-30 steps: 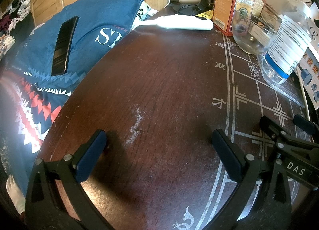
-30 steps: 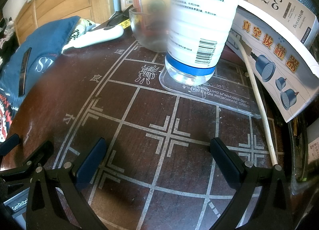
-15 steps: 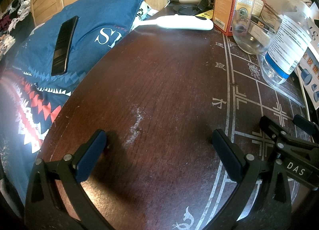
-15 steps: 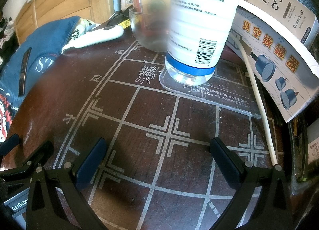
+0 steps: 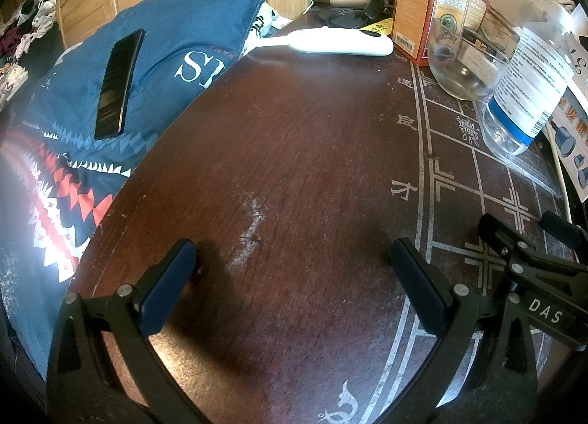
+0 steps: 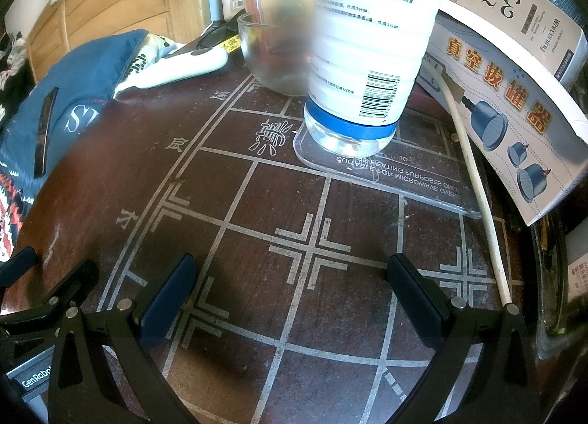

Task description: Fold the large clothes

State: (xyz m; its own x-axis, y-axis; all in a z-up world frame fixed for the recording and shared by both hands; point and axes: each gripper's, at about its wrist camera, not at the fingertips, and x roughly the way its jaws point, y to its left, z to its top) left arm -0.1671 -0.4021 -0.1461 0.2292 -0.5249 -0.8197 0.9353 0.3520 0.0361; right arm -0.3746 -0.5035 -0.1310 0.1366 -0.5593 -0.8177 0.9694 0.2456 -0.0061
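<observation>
Both grippers parked side by side on dark wooden table (image 5: 294, 152), left gripper (image 5: 290, 273) and right gripper (image 6: 290, 288) spread wide, holding nothing, probably idle pre-start; blue patterned fabric (image 5: 176, 42), likely the garment, lies off table's left edge, untouched.

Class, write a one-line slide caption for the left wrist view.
Open left gripper resting over a dark wooden table, blue patterned cloth with a phone on it at left.

Bottle (image 6: 367, 45) top cut off, left side blurred; glass bowl (image 6: 272, 53) partly hidden behind.
</observation>
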